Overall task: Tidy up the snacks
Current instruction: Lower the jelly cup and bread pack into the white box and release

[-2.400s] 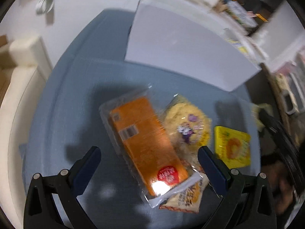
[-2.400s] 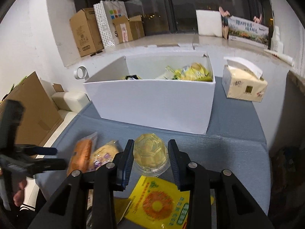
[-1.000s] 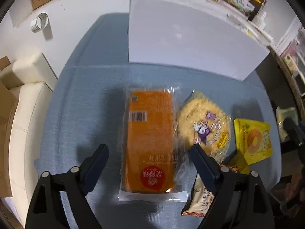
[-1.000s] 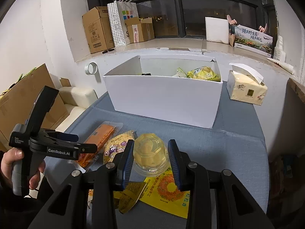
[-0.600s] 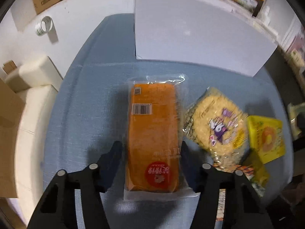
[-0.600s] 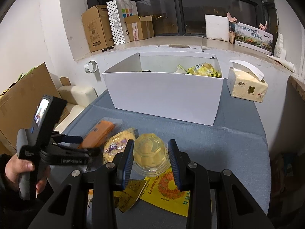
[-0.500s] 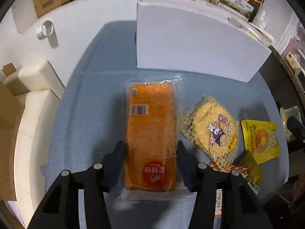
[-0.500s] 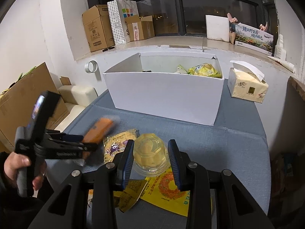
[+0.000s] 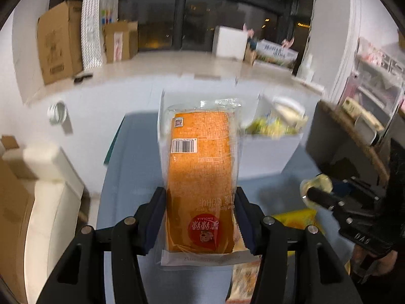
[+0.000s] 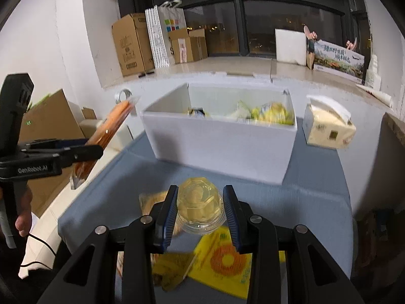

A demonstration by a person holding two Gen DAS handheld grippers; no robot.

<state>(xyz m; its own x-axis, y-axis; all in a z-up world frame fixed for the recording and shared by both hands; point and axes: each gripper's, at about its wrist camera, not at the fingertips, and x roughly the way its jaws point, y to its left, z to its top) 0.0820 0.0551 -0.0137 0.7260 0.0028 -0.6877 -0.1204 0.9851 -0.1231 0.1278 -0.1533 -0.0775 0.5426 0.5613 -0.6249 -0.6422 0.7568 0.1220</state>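
Orange cake pack [image 9: 200,177] held aloft, tilted; clear jelly cup [image 10: 200,209] gripped.

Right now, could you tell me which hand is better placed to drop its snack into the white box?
Left, probably. The left gripper has its orange pack raised off the table; the right gripper holds its jelly cup low, before the box.

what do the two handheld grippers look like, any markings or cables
Both are matte black plastic. The left gripper and right gripper have angular fingers with silver screws and dark blue ribbed pads. White "GenRobot.AI" lettering marks the left one; a black cable hangs below its handle.
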